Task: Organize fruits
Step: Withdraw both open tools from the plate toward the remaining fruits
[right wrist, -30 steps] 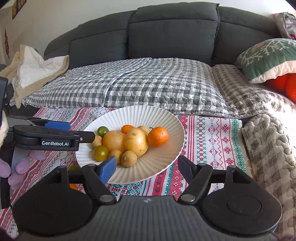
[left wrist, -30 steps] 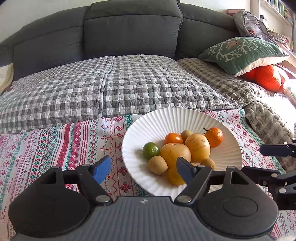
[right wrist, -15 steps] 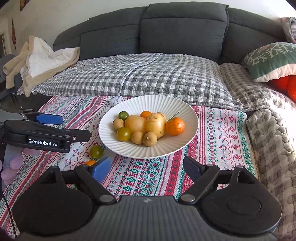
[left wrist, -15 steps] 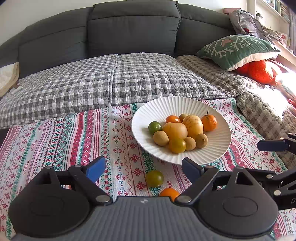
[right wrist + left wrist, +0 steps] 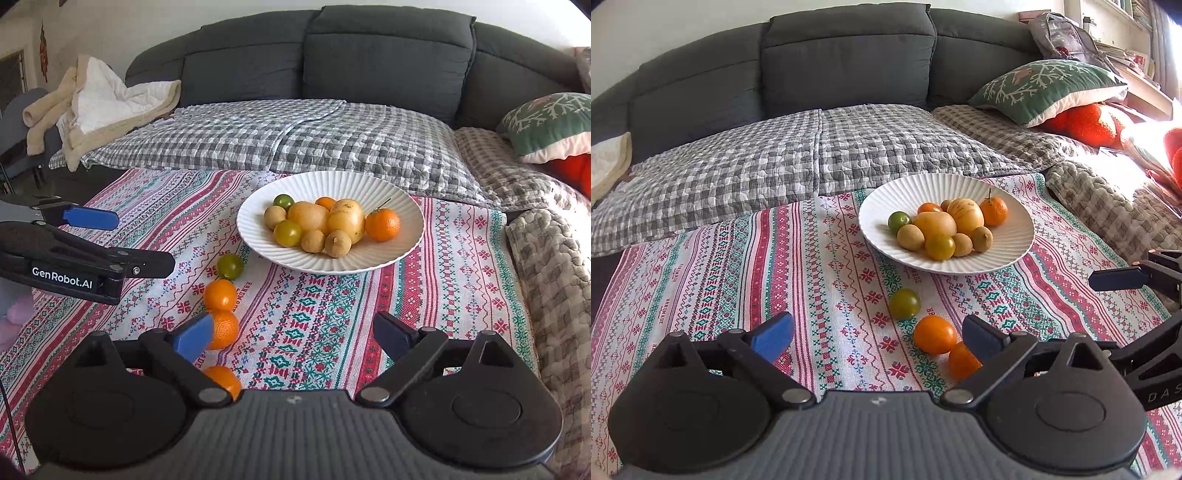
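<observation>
A white ribbed plate (image 5: 1015, 236) (image 5: 406, 243) on the patterned cloth holds several fruits: yellow ones, small brown ones, green tomatoes and a stemmed mandarin (image 5: 382, 224). Loose on the cloth in front of it lie a green tomato (image 5: 904, 303) (image 5: 229, 266), an orange tomato (image 5: 935, 334) (image 5: 220, 294) and a mandarin (image 5: 962, 360) (image 5: 223, 328); a further orange fruit (image 5: 224, 380) shows by the right gripper's body. My left gripper (image 5: 879, 334) has its jaws opening, nothing between them. My right gripper (image 5: 291, 336) is also opening and empty, its left fingertip in front of the mandarin.
The patterned cloth (image 5: 820, 280) covers a low surface before a grey sofa (image 5: 849, 66) with a checked quilt. A green cushion (image 5: 1045, 88) and orange plush lie at the right, a cream blanket (image 5: 103, 103) at the left. A knitted throw (image 5: 550, 266) borders the cloth's right edge.
Both grippers have drawn back from the plate and their jaws stand wider. The loose fruits in front of the plate have come into view.
</observation>
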The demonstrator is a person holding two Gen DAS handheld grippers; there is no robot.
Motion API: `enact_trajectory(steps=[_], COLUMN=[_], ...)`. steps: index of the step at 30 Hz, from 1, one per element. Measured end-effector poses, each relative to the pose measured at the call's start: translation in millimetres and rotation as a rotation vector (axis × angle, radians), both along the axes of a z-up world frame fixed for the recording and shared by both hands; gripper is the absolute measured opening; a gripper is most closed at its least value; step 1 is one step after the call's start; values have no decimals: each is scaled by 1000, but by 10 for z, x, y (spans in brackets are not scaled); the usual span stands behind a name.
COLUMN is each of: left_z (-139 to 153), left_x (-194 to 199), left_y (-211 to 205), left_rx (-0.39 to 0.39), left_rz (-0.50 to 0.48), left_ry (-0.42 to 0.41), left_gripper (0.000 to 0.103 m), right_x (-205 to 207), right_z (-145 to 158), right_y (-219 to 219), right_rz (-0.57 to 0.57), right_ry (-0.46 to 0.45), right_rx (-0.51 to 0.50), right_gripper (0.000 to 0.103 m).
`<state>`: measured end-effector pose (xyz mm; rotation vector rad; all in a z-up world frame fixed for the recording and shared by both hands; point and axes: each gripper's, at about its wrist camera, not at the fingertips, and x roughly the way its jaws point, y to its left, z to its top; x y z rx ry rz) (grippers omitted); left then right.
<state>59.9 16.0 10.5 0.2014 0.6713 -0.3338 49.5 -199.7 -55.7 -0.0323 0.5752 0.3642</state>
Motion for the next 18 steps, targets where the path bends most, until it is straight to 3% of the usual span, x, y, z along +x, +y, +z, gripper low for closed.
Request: enact_trajectory(steps=[11,18], left_z=[-157,-254], left_x=[-195,-246], left_y=[78,84], left_rx=[29,18], left_rz=[-31,-39], left_ry=[43,35], left_gripper=[97,97], right_x=[-182,-176], right_z=[-231,-334], right_y=[287,387], right_rz=[102,134], right_ry=[22,43], right_rx=[-40,-65], right_gripper=[90,65])
